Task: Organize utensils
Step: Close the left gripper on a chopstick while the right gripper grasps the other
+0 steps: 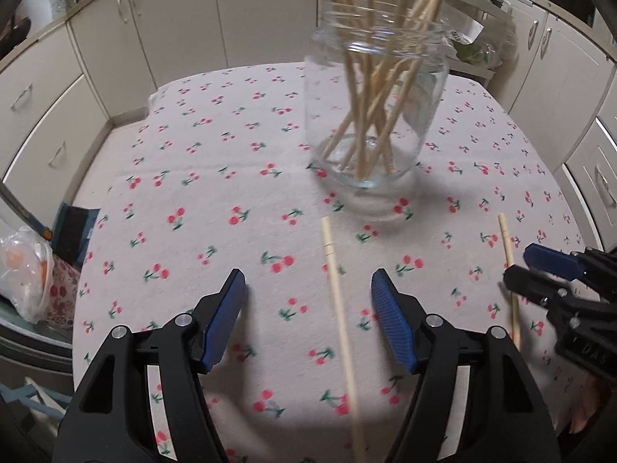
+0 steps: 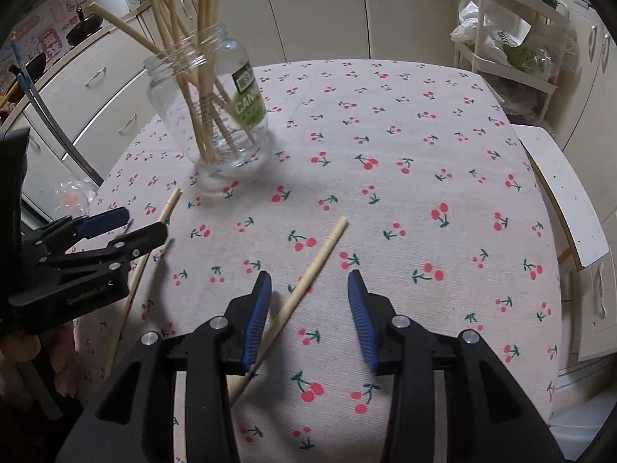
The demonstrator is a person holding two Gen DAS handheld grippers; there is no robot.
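Note:
A clear glass jar [image 1: 378, 115] [image 2: 216, 115] stands on the cherry-print tablecloth [image 1: 216, 177] with several wooden chopsticks upright in it. Two loose chopsticks lie flat on the cloth in front of it. One chopstick [image 1: 335, 289] [image 2: 135, 281] runs between the spread blue pads of my left gripper [image 1: 308, 283] [image 2: 146, 222], untouched by them. The other chopstick [image 2: 312, 266] [image 1: 509, 254] lies slantwise between the jaws of my right gripper [image 2: 308, 276] [image 1: 518, 262], passing close under the left-hand pad. Both grippers are open and hover low over the cloth, side by side.
Cream cabinets [image 1: 96, 88] surround the table. A plastic bag [image 1: 27, 270] sits off the table's left edge. A white rack [image 2: 501, 38] with bags stands at the far right. A white seat [image 2: 559, 193] lies by the right edge.

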